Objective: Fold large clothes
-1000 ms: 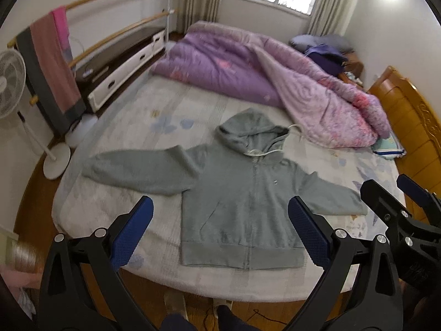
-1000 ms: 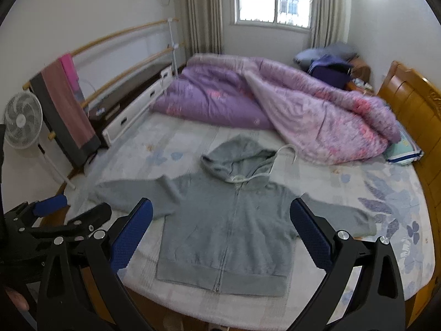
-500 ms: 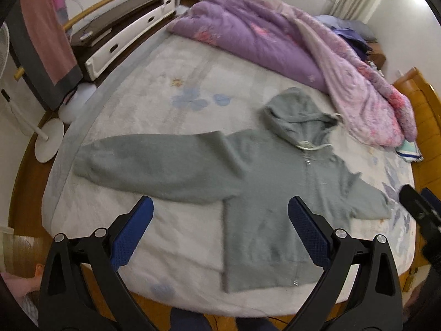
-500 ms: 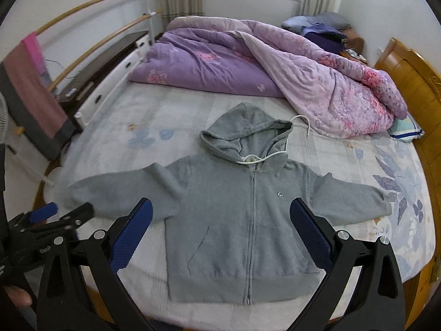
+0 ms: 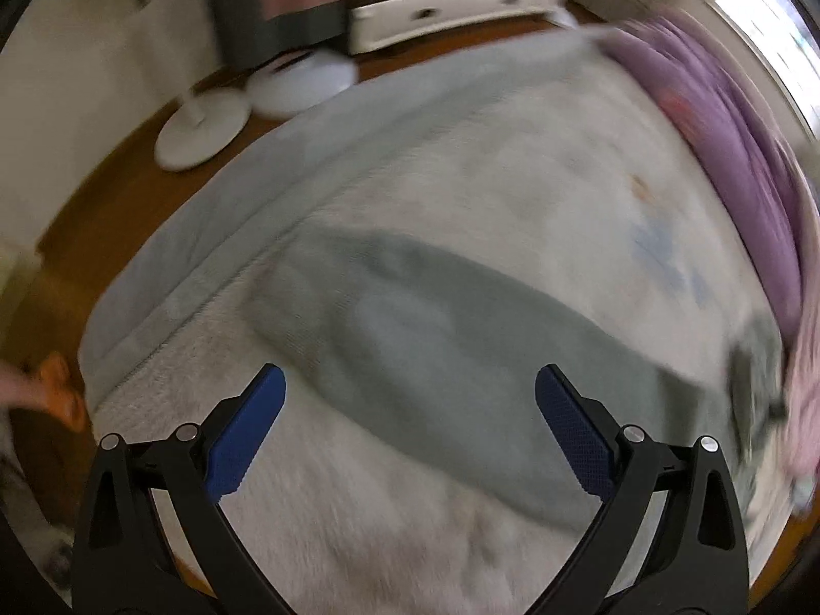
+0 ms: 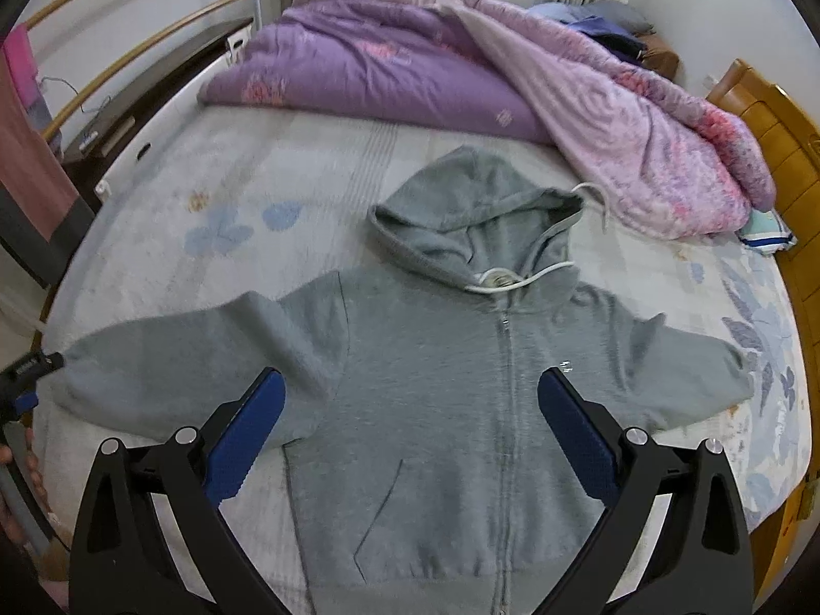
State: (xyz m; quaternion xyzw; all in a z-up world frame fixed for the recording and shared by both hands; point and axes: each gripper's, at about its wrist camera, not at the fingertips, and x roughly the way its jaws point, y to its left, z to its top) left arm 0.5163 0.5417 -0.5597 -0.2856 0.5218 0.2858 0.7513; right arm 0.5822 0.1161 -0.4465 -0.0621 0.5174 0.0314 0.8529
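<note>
A grey zip hoodie (image 6: 441, 374) lies flat and face up on the bed, both sleeves spread out sideways. My right gripper (image 6: 410, 435) is open and empty, hovering over the hoodie's chest. My left gripper (image 5: 407, 430) is open and empty, low over the hoodie's left sleeve (image 5: 435, 338), whose cuff end lies just ahead of the fingers. The left wrist view is blurred. The left gripper's tip also shows in the right wrist view (image 6: 28, 374), at the sleeve's cuff.
A purple and pink quilt (image 6: 461, 66) is heaped at the far side of the bed. A wooden headboard (image 6: 769, 123) stands at the right. A white fan base (image 5: 202, 123) and a drawer unit (image 5: 451, 5) stand on the floor left of the bed.
My left gripper has swung left and dropped low over the left sleeve's cuff. My right gripper has moved closer to the hoodie's body. Both stay open.
</note>
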